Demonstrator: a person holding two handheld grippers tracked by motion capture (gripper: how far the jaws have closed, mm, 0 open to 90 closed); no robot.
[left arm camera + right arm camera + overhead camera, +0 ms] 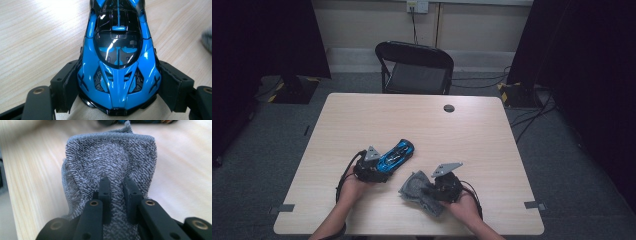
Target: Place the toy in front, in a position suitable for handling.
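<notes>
The right tool [428, 189], held in the person's right hand [464, 207] at the near edge of the desk [472, 135], has its two black jaws pressed nearly together on a fold of a grey cloth [416, 190]. In the right gripper view the jaws stand close and parallel, pinching the knitted, speckled cloth [110, 160] between them, and the cloth bunches up ahead of the tool [117, 188] with its hemmed edge on top. In the high view the cloth lies crumpled on the desk just to the left of this tool, with part of it trailing toward the near edge.

A little farther in and to the left, the left tool [379, 169] sits in the person's left hand [349, 190], low on the desk. Its jaws are spread wide and clamp the two flanks of a blue toy sports car [396, 155]. The left gripper view shows the pads [68, 85] pressed against the sides of the car [120, 72] near one end, the glossy blue body with black panels running away from the tool [117, 87] across the pale wood. The car rests on the desk, angled toward the far right, just beside the cloth but apart from it.

Farther back, a small round dark grommet [449, 108] sits in the desktop, and beyond the far edge stands a black folding chair [416, 67].
</notes>
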